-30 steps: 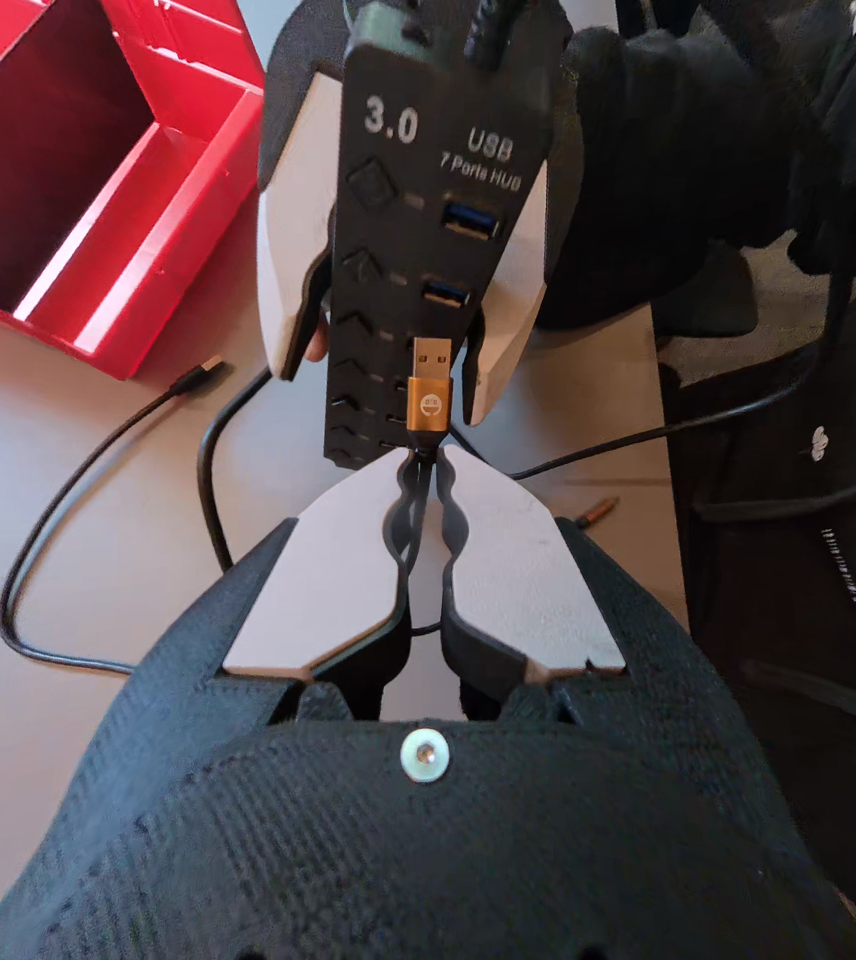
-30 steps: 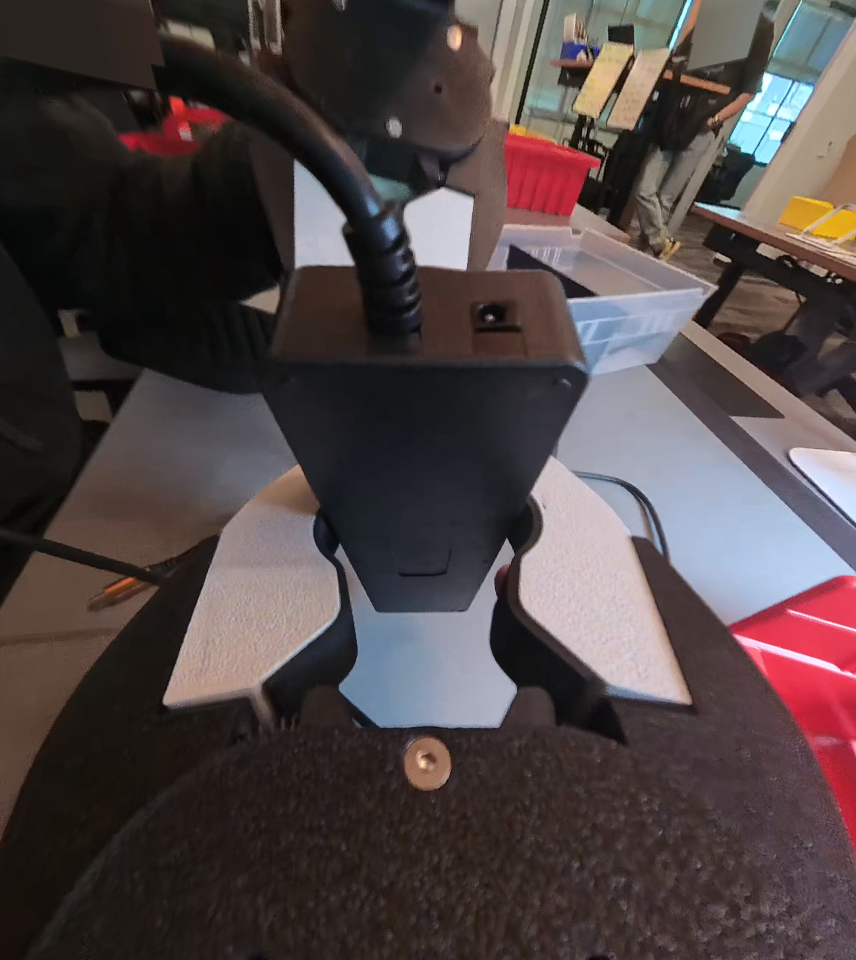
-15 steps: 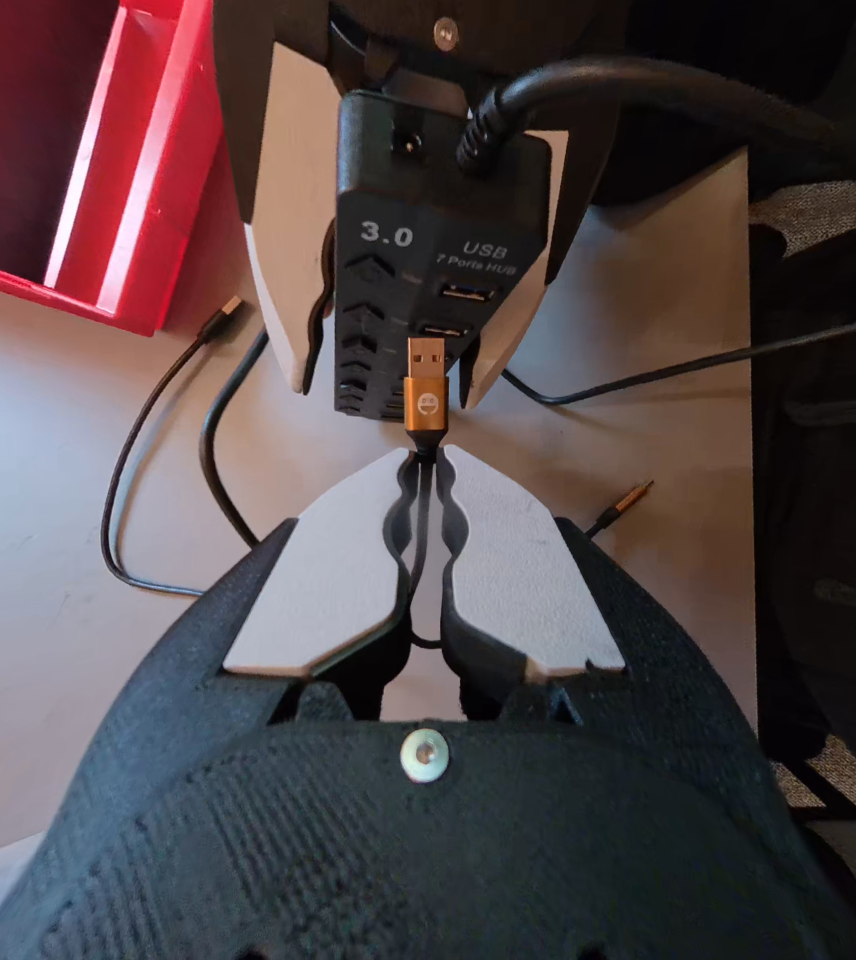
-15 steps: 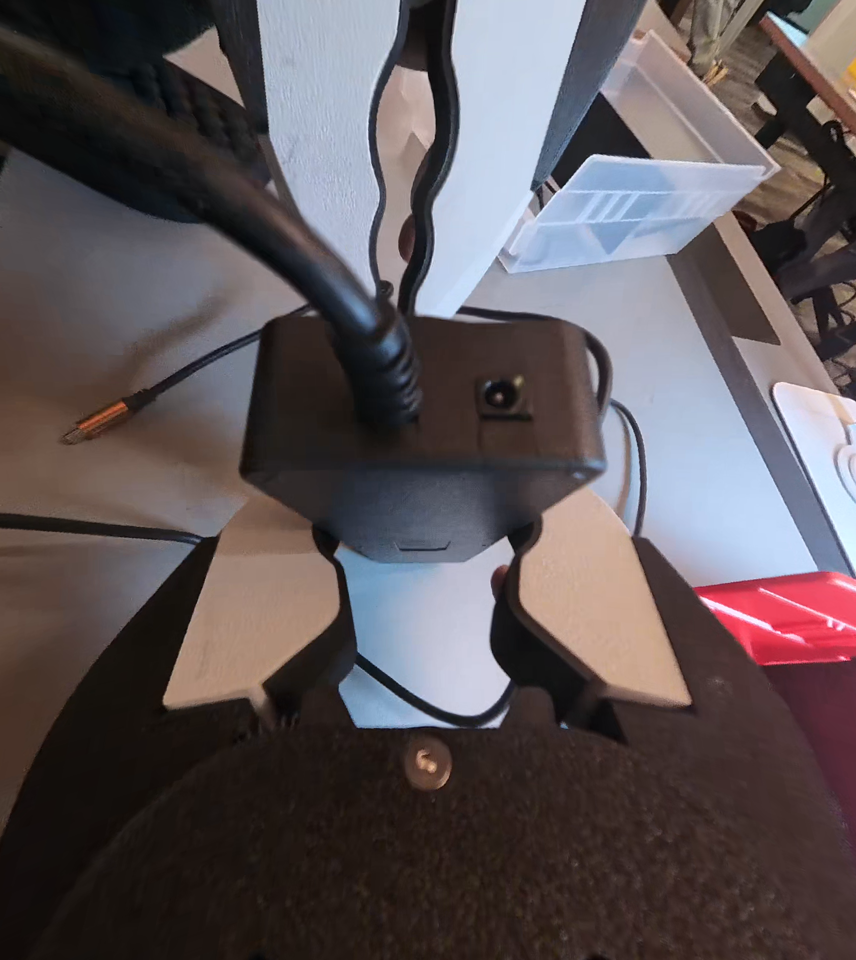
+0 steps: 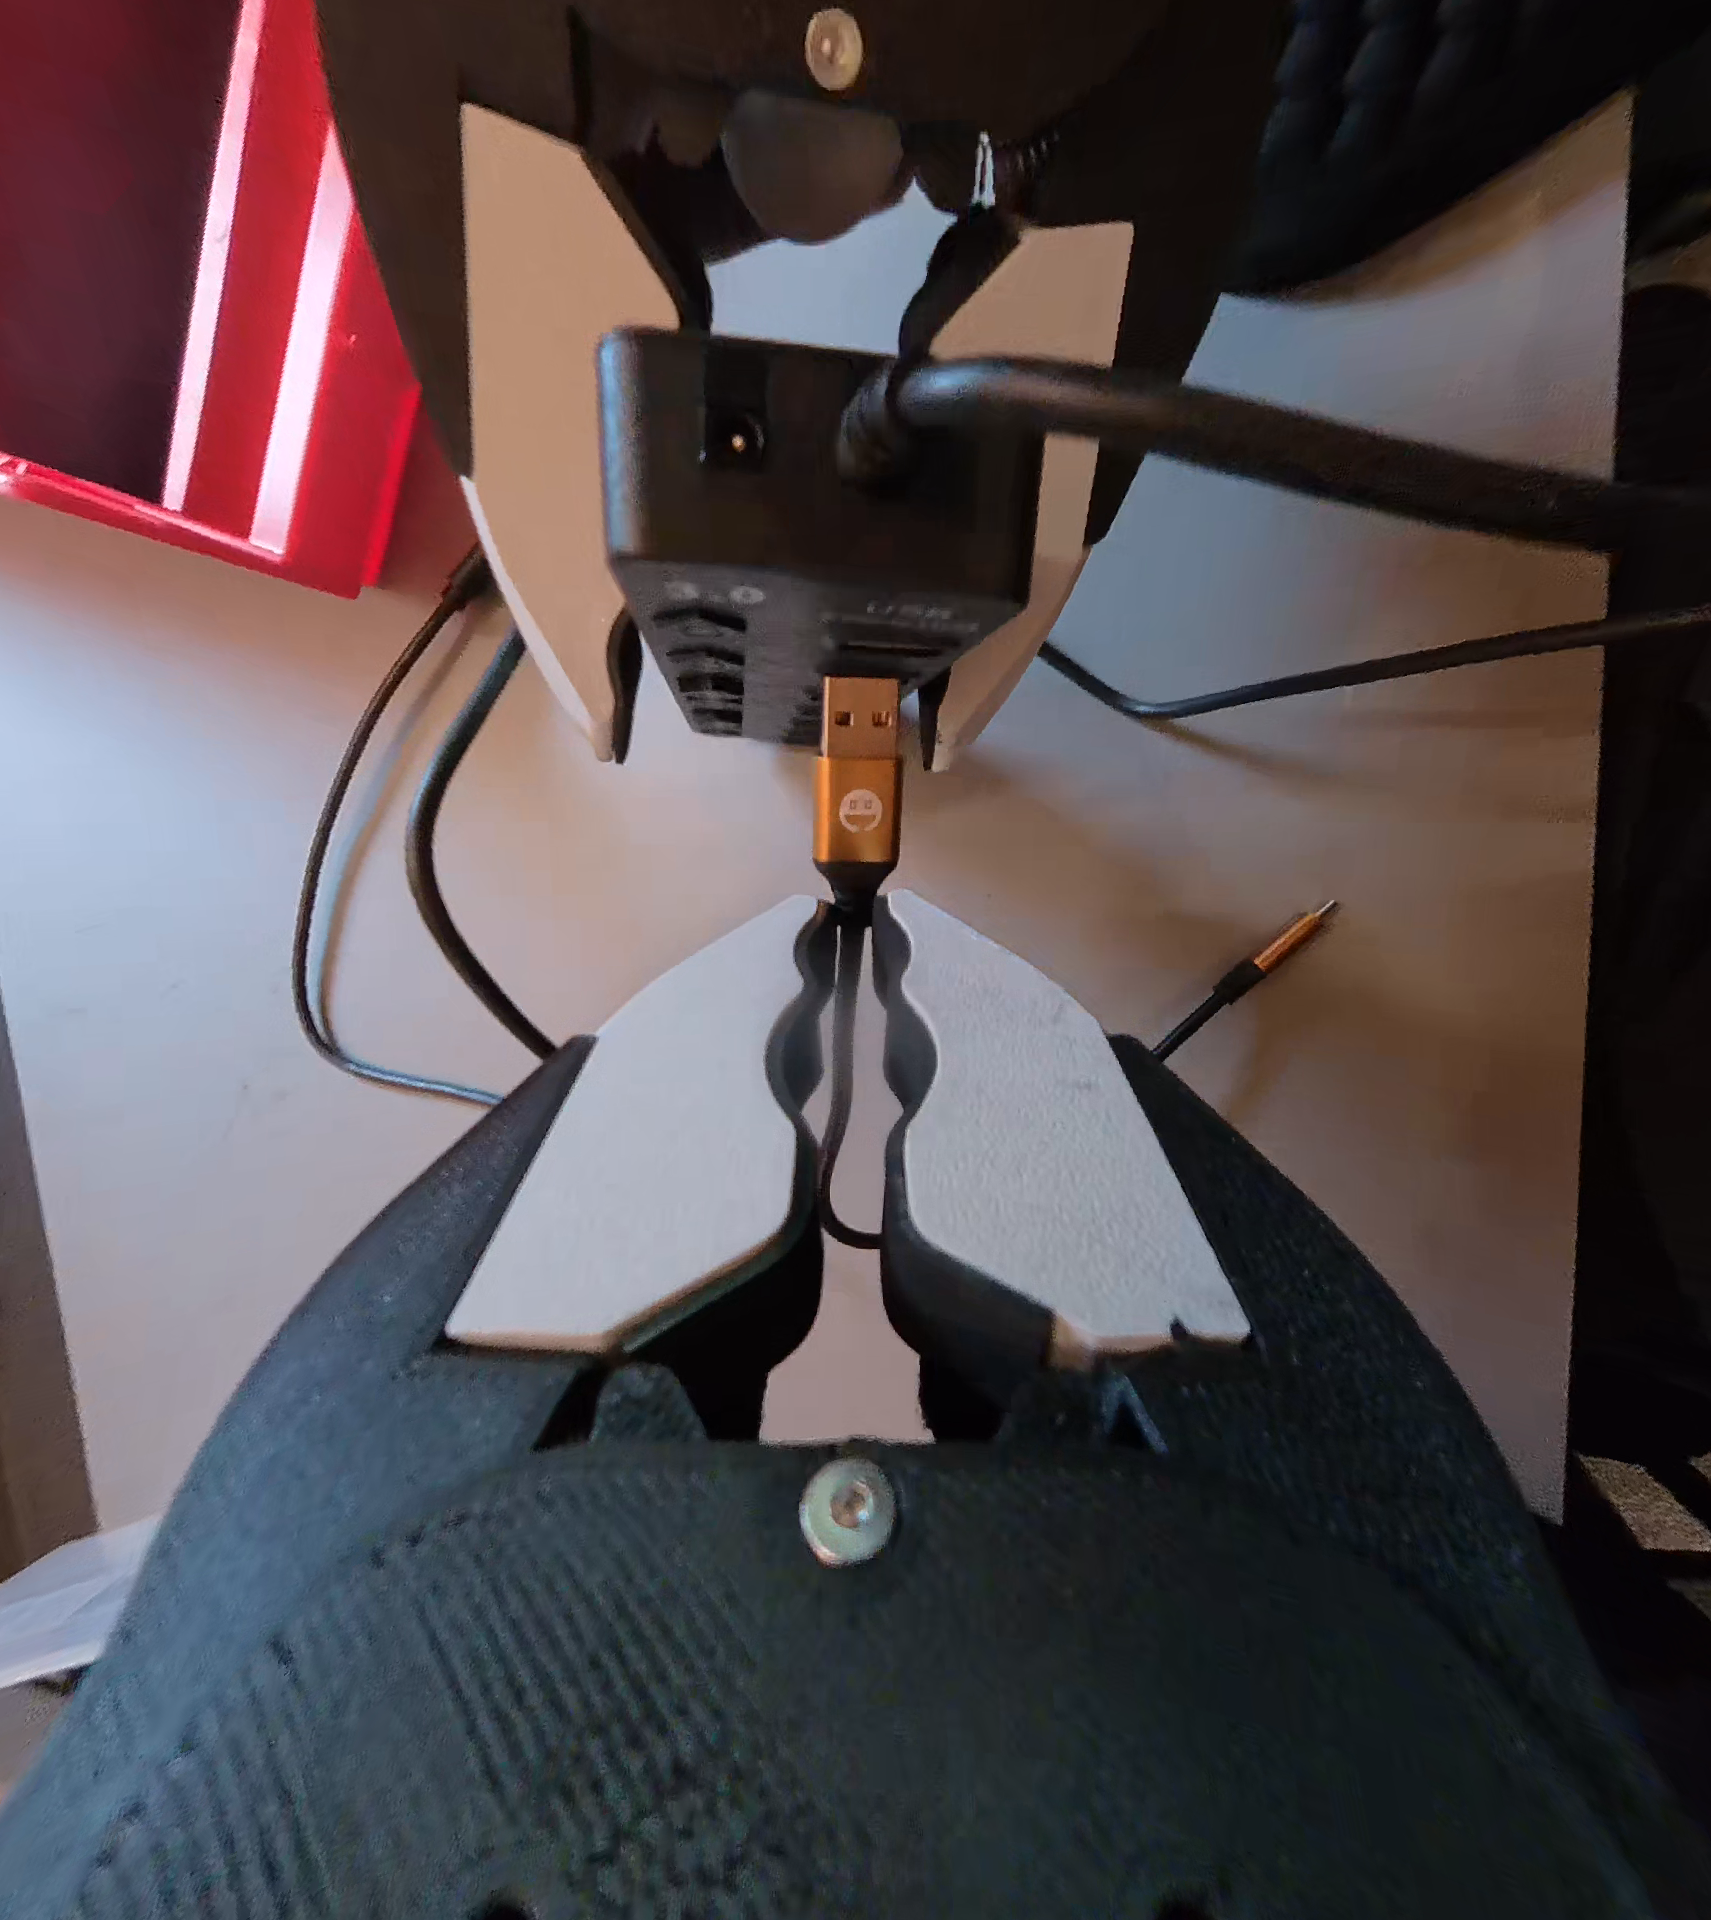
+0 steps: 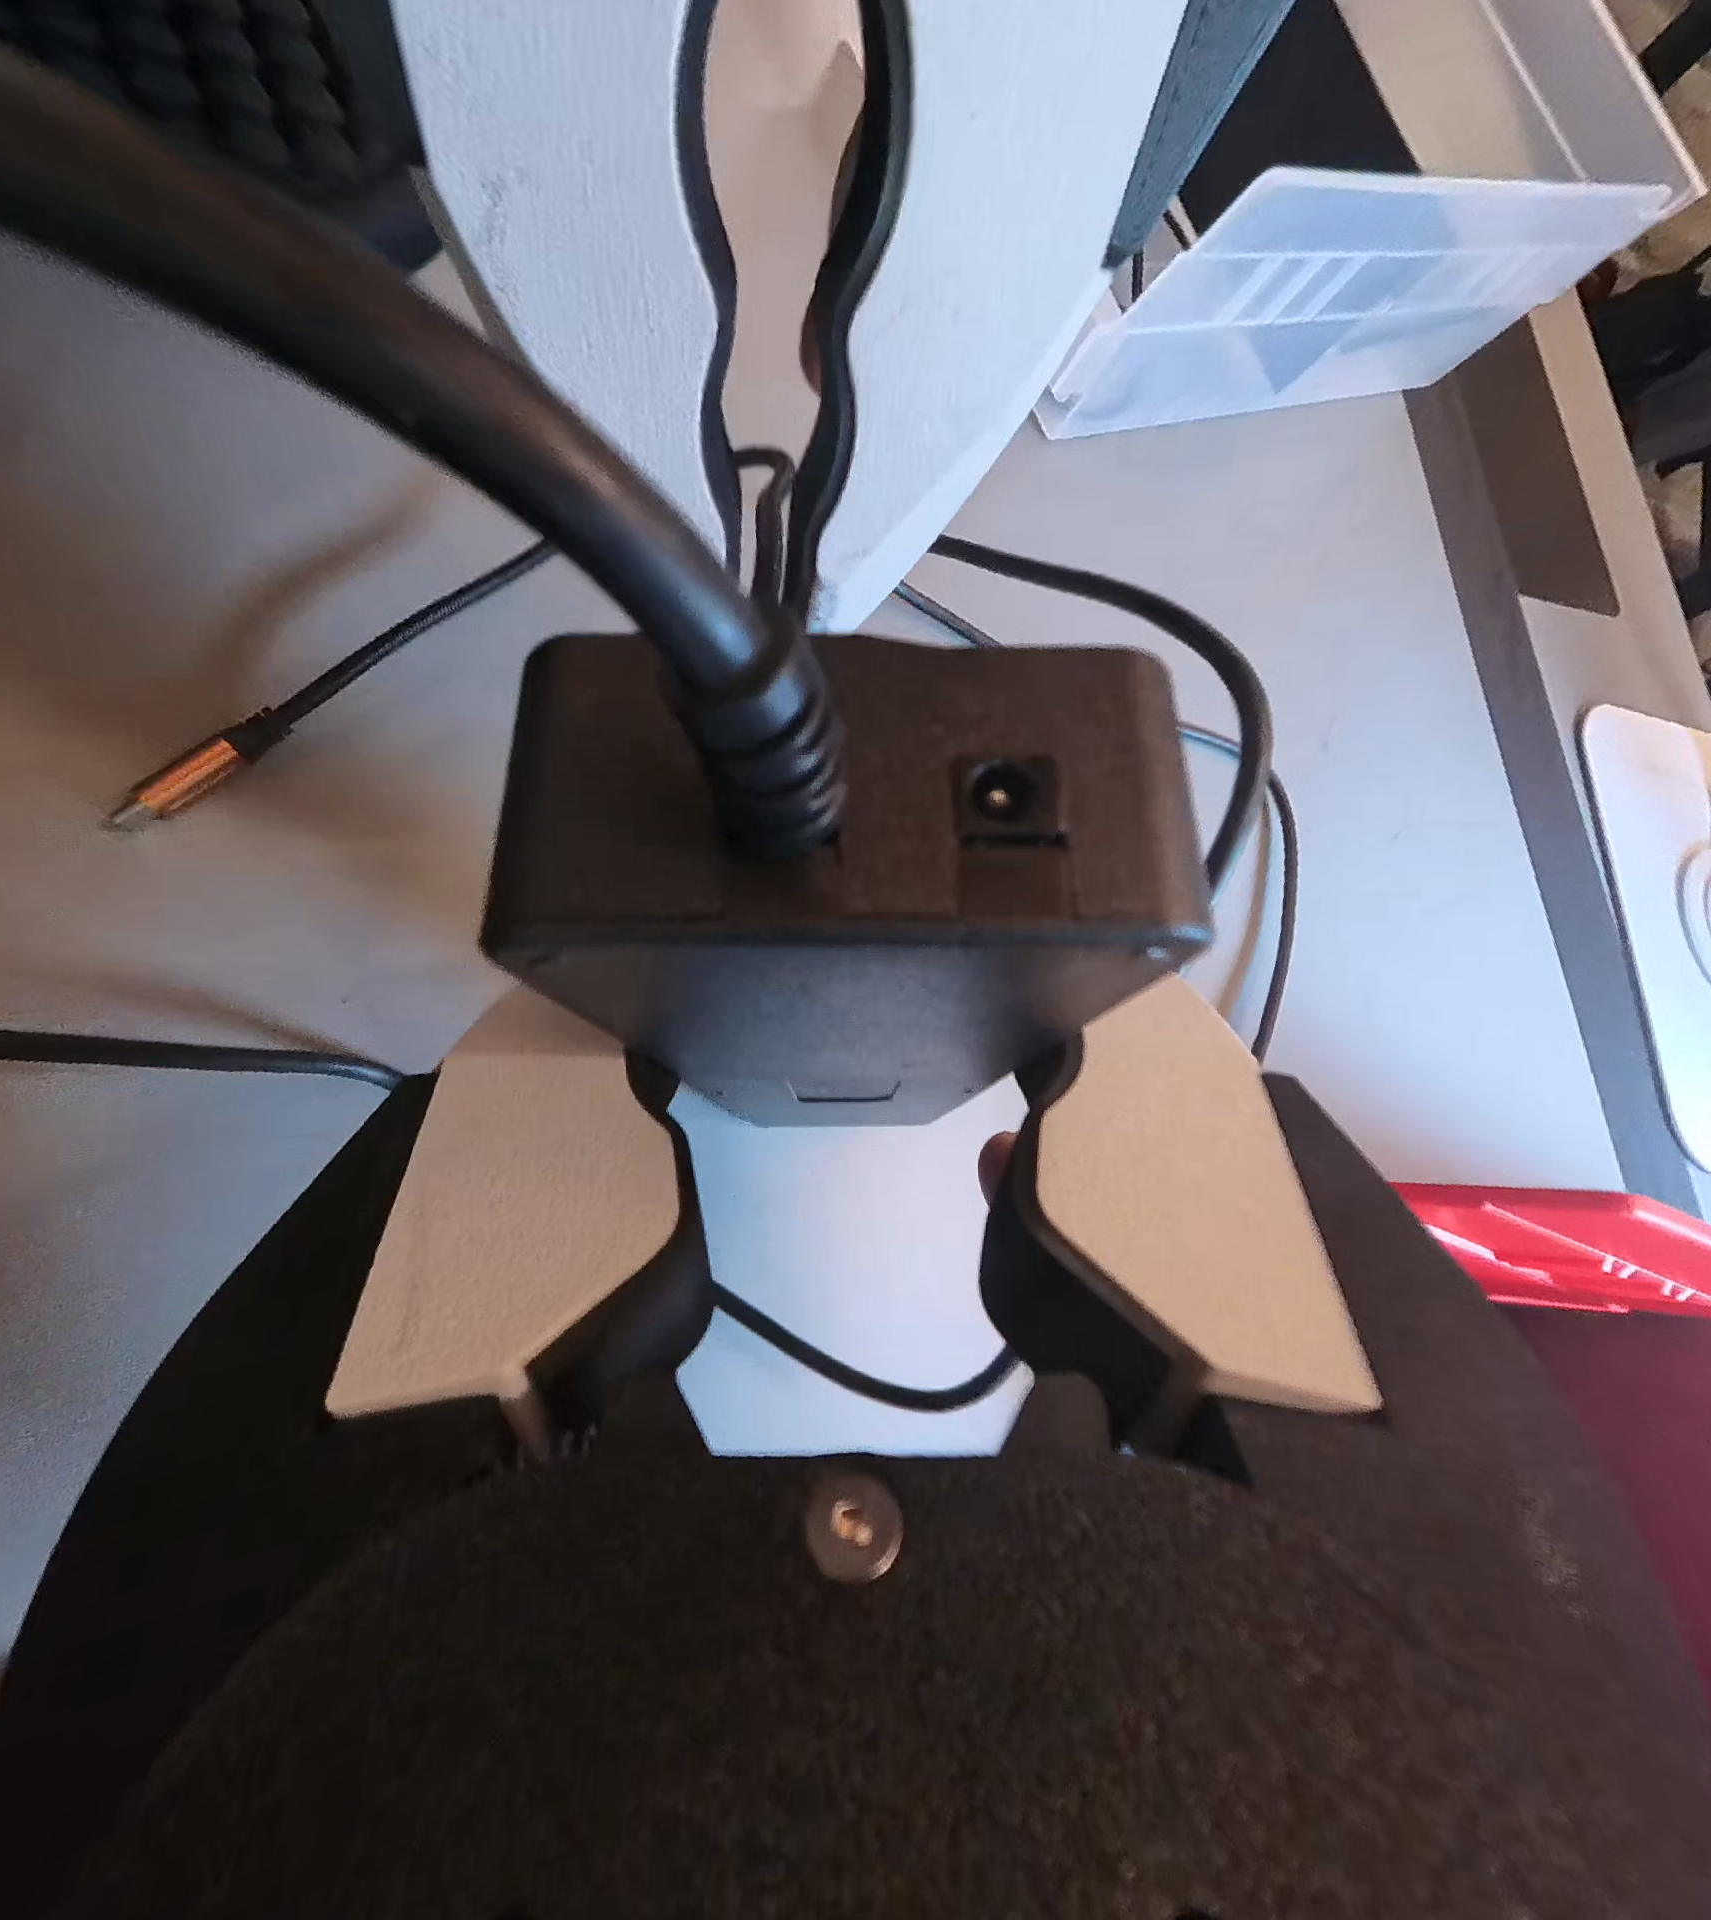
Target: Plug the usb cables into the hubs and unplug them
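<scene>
Above the worktop (image 5: 155,831), the left hand-held gripper (image 5: 853,909), clamped on a cable behind its orange plug (image 5: 857,790), nears the hub (image 6: 835,862) clamped in the right hand-held gripper (image 6: 846,1081); insertion next likely demands careful port alignment.

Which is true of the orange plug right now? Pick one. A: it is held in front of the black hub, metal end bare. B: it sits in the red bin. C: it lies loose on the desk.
A: the left tool pinches the cable just behind the orange plug, whose bare metal end overlaps the black hub held by the right tool.
</scene>
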